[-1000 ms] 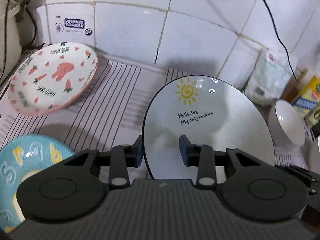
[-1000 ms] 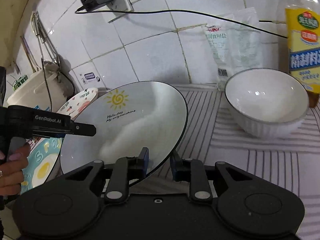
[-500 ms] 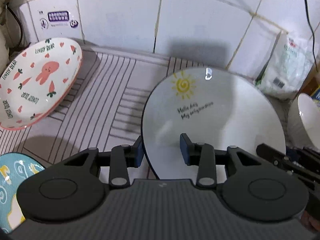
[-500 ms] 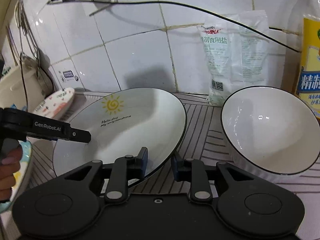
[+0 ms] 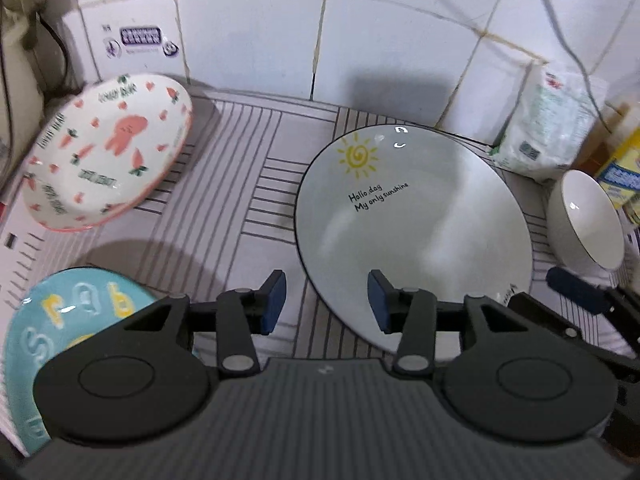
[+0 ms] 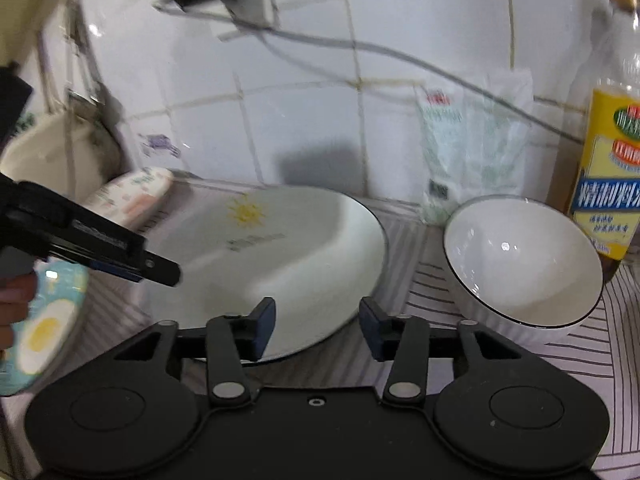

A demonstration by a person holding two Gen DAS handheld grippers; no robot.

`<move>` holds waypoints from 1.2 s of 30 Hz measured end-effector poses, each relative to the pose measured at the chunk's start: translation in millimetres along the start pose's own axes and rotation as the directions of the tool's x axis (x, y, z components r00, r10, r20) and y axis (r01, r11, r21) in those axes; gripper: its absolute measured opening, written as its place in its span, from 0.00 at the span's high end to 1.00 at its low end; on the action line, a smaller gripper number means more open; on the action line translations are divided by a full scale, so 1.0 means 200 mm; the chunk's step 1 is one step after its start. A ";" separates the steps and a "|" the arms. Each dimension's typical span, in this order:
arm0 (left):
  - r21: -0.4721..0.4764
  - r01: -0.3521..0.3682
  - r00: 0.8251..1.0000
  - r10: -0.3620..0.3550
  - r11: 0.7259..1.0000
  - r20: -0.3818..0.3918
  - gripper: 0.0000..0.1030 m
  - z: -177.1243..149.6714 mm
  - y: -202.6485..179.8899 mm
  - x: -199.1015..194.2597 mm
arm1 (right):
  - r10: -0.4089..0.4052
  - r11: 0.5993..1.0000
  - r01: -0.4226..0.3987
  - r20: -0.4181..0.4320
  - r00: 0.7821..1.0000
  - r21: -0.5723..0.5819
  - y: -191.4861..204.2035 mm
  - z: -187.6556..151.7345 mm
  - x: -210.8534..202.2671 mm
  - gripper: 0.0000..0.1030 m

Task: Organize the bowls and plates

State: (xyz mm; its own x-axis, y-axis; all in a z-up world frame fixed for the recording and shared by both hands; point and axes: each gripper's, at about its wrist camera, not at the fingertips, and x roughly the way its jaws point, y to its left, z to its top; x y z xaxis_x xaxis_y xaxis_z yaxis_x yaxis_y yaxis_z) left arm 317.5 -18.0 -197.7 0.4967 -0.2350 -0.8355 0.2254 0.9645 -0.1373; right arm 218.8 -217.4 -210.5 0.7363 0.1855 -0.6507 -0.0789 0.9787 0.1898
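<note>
Now both the left gripper (image 5: 326,300) and right gripper (image 6: 318,330), jaws just opened and empty, straddle the near rim of the sun plate (image 5: 412,224) lying flat mid-tabletop, white bowl (image 6: 524,264) just beyond its right edge, nearer the right gripper.

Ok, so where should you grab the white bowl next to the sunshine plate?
Probably by its rim. The white bowl sits tipped, its opening facing the right gripper, so the thin black-edged rim is the part the fingers can close over, one inside and one outside. Come from the front, at the low near edge. The sunshine plate crowds its left side, so stay clear of that.
</note>
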 end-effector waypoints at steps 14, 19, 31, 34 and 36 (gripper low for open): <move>0.058 -0.027 0.997 0.022 0.998 0.080 0.40 -0.23 0.05 -0.37 | 0.099 0.992 -0.098 0.012 0.995 -0.081 0.27 0.04 -0.36 0.20; 0.076 -0.032 0.995 0.025 0.997 0.093 0.38 -0.31 0.08 -0.49 | 0.107 0.986 -0.106 0.004 0.994 -0.133 0.37 -0.01 -0.45 0.17; 0.122 -0.034 0.991 0.018 0.992 0.130 0.27 -0.46 0.20 -0.73 | 0.178 0.947 -0.179 -0.027 0.984 -0.265 0.67 -0.08 -0.62 0.15; 0.127 -0.055 0.989 0.036 0.990 0.142 0.23 -0.49 0.24 -0.78 | 0.175 0.943 -0.175 -0.025 0.984 -0.282 0.73 -0.09 -0.65 0.14; 0.121 -0.072 0.988 0.053 0.990 0.148 0.19 -0.52 0.28 -0.79 | 0.181 0.943 -0.181 -0.026 0.983 -0.278 0.76 -0.11 -0.65 0.14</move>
State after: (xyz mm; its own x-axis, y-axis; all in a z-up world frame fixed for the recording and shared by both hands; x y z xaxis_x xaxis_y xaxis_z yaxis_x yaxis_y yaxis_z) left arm 164.5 86.1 -128.3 0.6263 -0.1983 -0.7539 0.2892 0.9572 -0.0114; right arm 97.5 -91.7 -113.3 0.6923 0.3618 -0.6244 -0.3947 0.9142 0.0921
